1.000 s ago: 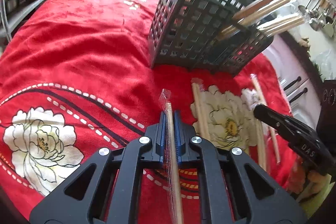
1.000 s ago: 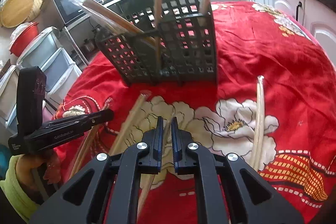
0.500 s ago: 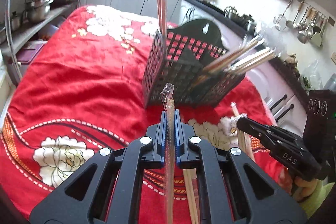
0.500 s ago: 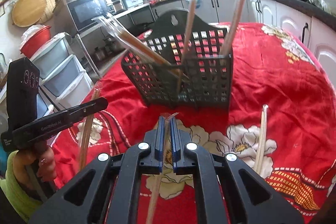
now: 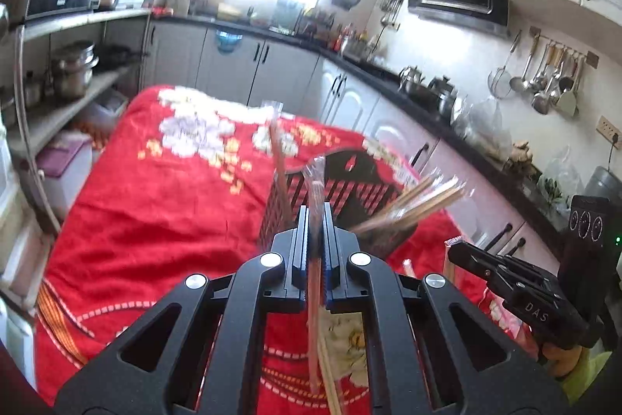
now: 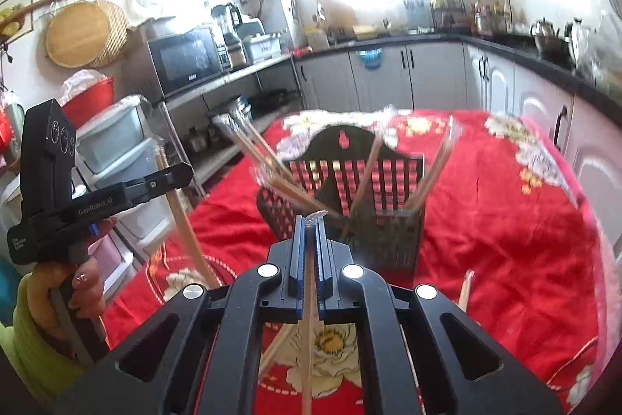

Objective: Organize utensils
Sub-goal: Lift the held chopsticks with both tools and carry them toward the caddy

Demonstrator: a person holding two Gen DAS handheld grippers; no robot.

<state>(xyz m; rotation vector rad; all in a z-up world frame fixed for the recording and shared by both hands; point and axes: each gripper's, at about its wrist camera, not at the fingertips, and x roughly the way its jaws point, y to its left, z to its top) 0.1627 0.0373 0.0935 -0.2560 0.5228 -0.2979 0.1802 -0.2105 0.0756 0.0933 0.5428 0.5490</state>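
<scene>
Now | left gripper (image 5: pixel 315 220) clamps wrapped chopstick (image 5: pixel 313 302) | right gripper (image 6: pixel 310 232) clamps another chopstick (image 6: pixel 308 337)

each camera sits on a gripper and looks forward along its two fingers, tilted a bit down. the left wrist view looks from above the left gripper (image 5: pixel 315 220) over the red cloth (image 5: pixel 155 212) to the black basket (image 5: pixel 350 205), quite near. the right wrist view looks from above the right gripper (image 6: pixel 310 232) at the same basket (image 6: pixel 350 189) from its other side. both views share the basket, the cloth (image 6: pixel 505 220) and the far kitchen cupboards (image 6: pixel 388 76). each view shows the other gripper at its edge.
</scene>
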